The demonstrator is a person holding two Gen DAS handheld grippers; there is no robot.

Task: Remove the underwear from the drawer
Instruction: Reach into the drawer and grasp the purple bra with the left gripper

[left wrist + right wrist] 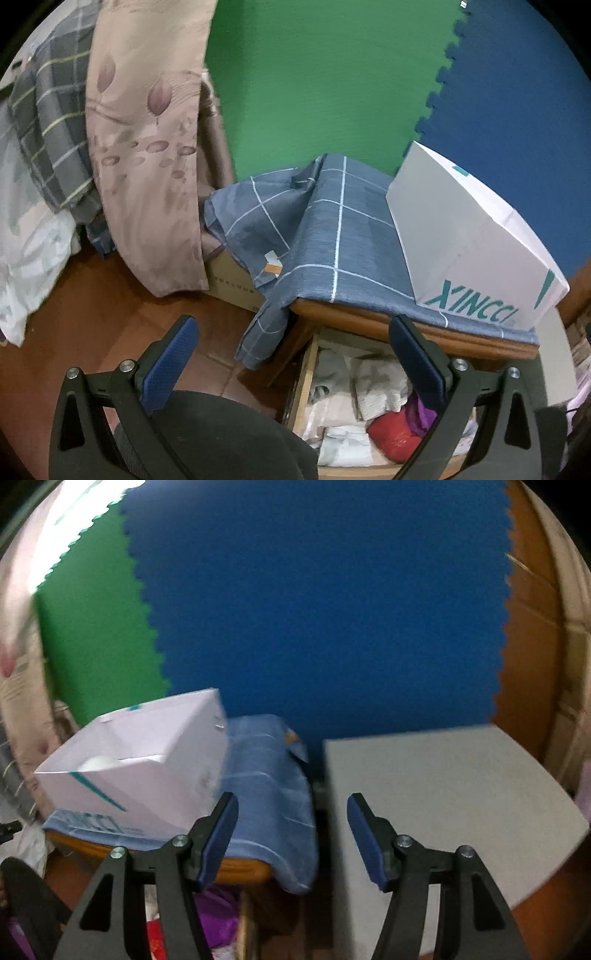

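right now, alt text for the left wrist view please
An open left hand-held gripper, nothing between its jaws, points down at an open wooden drawer of folded white, red and purple garments. Above it, a white box sits on a blue checked cloth.

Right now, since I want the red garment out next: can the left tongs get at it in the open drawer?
Probably yes. The left tongs stand open above the drawer, and the red garment lies uncovered on top, beside purple cloth, with nothing between.
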